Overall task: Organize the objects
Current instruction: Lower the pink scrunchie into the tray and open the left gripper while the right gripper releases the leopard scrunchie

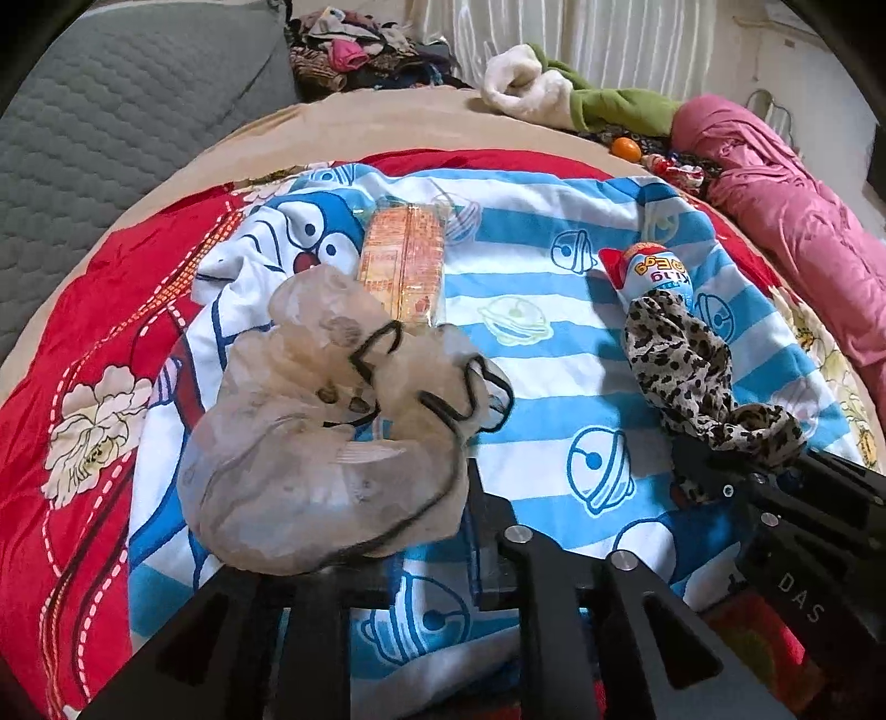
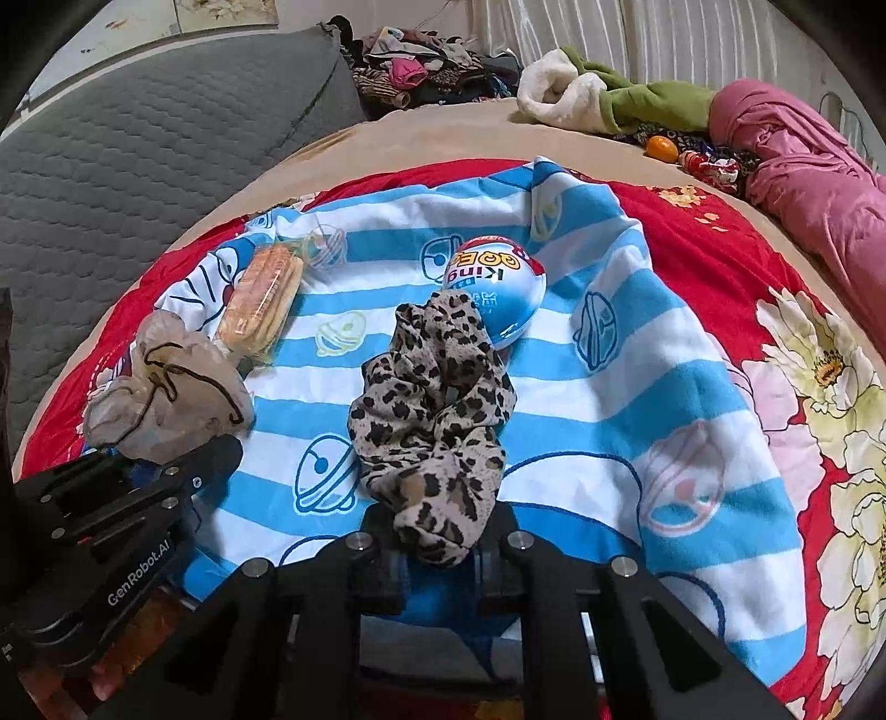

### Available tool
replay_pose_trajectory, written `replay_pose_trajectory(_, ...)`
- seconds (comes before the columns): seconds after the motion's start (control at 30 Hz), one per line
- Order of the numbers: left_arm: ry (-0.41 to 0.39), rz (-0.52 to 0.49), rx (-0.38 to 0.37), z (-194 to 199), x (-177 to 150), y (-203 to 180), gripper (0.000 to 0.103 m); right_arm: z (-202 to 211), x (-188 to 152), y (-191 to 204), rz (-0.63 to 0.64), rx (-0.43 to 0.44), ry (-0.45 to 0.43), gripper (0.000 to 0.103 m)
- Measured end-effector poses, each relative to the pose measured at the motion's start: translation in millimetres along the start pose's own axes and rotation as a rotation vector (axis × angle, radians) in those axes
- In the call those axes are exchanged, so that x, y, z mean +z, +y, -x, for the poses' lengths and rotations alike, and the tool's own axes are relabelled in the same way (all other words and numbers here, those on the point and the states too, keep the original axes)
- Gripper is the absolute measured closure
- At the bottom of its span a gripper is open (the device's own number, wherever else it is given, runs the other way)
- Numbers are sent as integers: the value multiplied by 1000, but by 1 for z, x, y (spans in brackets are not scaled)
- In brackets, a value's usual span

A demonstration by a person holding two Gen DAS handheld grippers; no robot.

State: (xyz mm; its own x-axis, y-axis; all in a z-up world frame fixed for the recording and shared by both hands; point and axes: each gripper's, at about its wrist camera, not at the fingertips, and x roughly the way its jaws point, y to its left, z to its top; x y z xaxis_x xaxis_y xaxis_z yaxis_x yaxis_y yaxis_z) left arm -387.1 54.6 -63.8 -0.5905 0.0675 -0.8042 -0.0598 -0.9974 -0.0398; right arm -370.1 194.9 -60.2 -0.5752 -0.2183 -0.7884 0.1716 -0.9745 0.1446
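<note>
My left gripper is shut on a beige sheer scrunchie, held just above the blue striped cartoon towel. My right gripper is shut on a leopard-print scrunchie, which also shows in the left wrist view. A pack of orange biscuits lies on the towel beyond the beige scrunchie. A blue and white toy egg lies just behind the leopard scrunchie. The left gripper and beige scrunchie show at the left of the right wrist view.
The towel lies on a red flowered bedspread. A grey quilted cushion stands at the far left. A pile of clothes, a white and green garment, a pink quilt and an orange lie at the back.
</note>
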Motion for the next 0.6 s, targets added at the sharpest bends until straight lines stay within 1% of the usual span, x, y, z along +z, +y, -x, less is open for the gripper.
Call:
replay_pose_trajectory(0.2,-6,-1,1,7,0,0,79,3,-1,-1,-9,6,4,84)
replay_pose_trajectory(0.27,-7,-4,5,9,0,-1,72,5,-1,-1,-8,4,5,80)
replay_pose_trajectory(0.33,-8,-6,10,11,0,-1,62,6,-1,0,-6,1,8,76)
replay_pose_trajectory(0.37,-13,-5,13,13,0,-1,57,7,-1,0,-7,-1,8,75)
replay_pose_trajectory(0.43,-18,-4,14,15,0,0,52,9,-1,0,-6,0,7,74)
replay_pose_trajectory(0.6,-1,5,11,17,-1,3,46,13,-1,3,1,-9,11,67)
